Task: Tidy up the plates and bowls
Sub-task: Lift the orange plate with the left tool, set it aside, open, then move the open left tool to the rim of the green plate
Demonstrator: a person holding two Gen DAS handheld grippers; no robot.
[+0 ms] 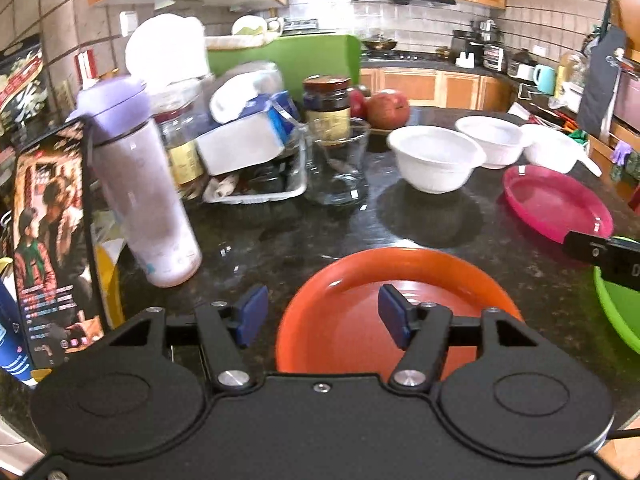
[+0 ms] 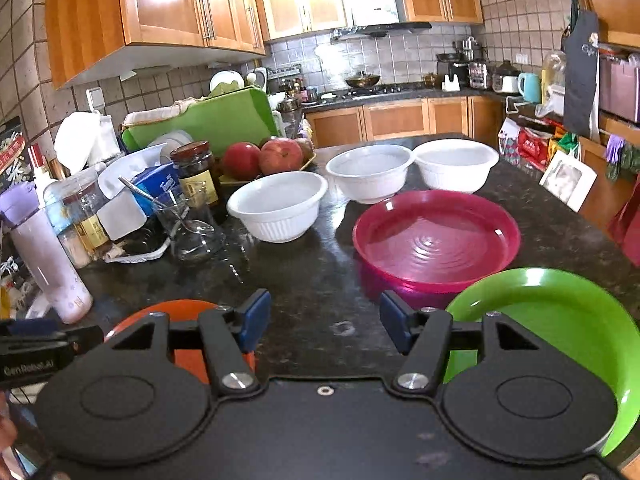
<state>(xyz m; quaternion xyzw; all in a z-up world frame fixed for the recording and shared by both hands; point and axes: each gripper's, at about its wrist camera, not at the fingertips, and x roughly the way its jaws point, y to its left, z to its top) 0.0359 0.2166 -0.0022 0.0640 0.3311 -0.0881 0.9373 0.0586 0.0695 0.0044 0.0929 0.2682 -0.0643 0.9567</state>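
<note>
Spread wide and gripping nothing, the left gripper (image 1: 322,314) hangs over the near edge of the dark granite counter (image 1: 304,236), its right blue pad above the orange plate (image 1: 352,320) that lies flat at that edge. Likewise gaping and empty, the right gripper (image 2: 320,320) sits above bare counter between the orange plate (image 2: 188,354) on its left and the green plate (image 2: 560,332) on its right. Just beyond the green plate, the magenta plate (image 2: 436,236) rests flat, its near rim close to the green one; whether the two touch cannot be told. Three white bowls stand upright in a row farther back: the left bowl (image 2: 278,206), the middle bowl (image 2: 370,172) and the right bowl (image 2: 456,164), the last two close beside each other. Toward the counter's left side stand a clear glass (image 2: 192,224) with a spoon in it, a dark jar (image 2: 198,174), a lilac water bottle (image 1: 144,184) and red apples (image 2: 268,158).
</note>
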